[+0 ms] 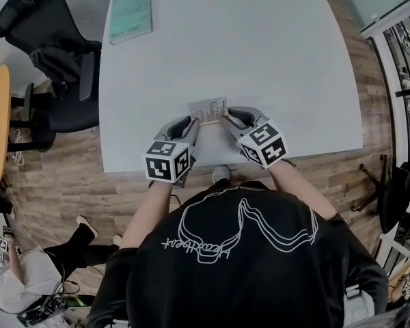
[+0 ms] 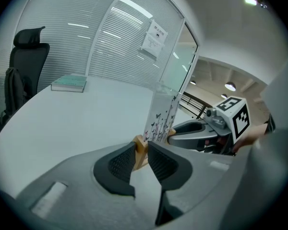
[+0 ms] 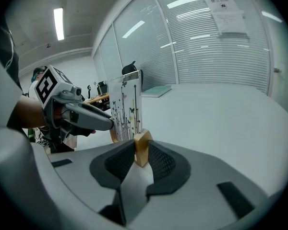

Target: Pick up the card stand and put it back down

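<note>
here the left gripper (image 1: 194,124) and right gripper (image 1: 227,119) clench opposite ends of the card stand (image 1: 208,107).

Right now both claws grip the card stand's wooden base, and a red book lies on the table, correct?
The book is teal, not red; the head view shows it. The left claw and right claw do grip the card stand by its wooden base.

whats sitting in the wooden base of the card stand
A printed card stands upright in the wooden base. The left claw and right claw pinch the base's two ends, so how the card seats in it is hidden.
</note>
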Available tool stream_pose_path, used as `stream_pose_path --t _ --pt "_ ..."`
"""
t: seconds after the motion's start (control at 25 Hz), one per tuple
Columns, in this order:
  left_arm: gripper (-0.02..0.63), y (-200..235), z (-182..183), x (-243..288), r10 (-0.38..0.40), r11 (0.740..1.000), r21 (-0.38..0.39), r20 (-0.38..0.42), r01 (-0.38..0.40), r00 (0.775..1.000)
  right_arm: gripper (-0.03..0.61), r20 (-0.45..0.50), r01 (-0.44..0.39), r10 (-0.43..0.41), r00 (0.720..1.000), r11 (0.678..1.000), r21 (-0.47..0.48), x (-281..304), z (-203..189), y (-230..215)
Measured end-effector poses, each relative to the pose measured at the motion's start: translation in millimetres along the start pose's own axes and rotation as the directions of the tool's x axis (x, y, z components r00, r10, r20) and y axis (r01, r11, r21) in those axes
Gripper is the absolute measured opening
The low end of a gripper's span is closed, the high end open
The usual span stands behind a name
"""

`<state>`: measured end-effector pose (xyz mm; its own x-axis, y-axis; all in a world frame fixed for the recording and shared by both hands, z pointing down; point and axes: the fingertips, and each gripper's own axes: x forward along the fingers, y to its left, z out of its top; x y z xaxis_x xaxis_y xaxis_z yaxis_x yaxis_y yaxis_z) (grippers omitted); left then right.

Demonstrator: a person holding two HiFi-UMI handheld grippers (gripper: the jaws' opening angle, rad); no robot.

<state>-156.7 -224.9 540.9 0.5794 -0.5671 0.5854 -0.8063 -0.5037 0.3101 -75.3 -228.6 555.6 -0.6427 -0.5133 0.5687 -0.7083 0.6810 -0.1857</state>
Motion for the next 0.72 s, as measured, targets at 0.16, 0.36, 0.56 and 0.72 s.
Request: stream_pose_path --t 0.16,0.36,0.56,0.72 --pt "0.087 -14 12 -8 0.002 1.000 -0.004 0.026 -0.002 1.000 0.092 0.033 0.001 -0.001 0.999 1.000 -0.002 -17 10 -1" --pt "0.087 -41 25 -19 0.019 1.000 0.006 0.048 -0.019 0.999 0.091 0.067 0.002 -0.001 0.998 1.000 -0.012 -47 19 -1" --pt "0.087 -75 37 -38 0.032 0.999 0.010 0.099 -0.033 0.995 0.091 0.094 -0.015 0.018 0.995 1.000 -0.028 -85 29 4" --pt "0.087 -107 48 -52 0.038 0.999 0.024 0.137 -0.042 0.990 0.091 0.115 -0.021 0.026 0.993 0.999 -0.042 -120 33 8"
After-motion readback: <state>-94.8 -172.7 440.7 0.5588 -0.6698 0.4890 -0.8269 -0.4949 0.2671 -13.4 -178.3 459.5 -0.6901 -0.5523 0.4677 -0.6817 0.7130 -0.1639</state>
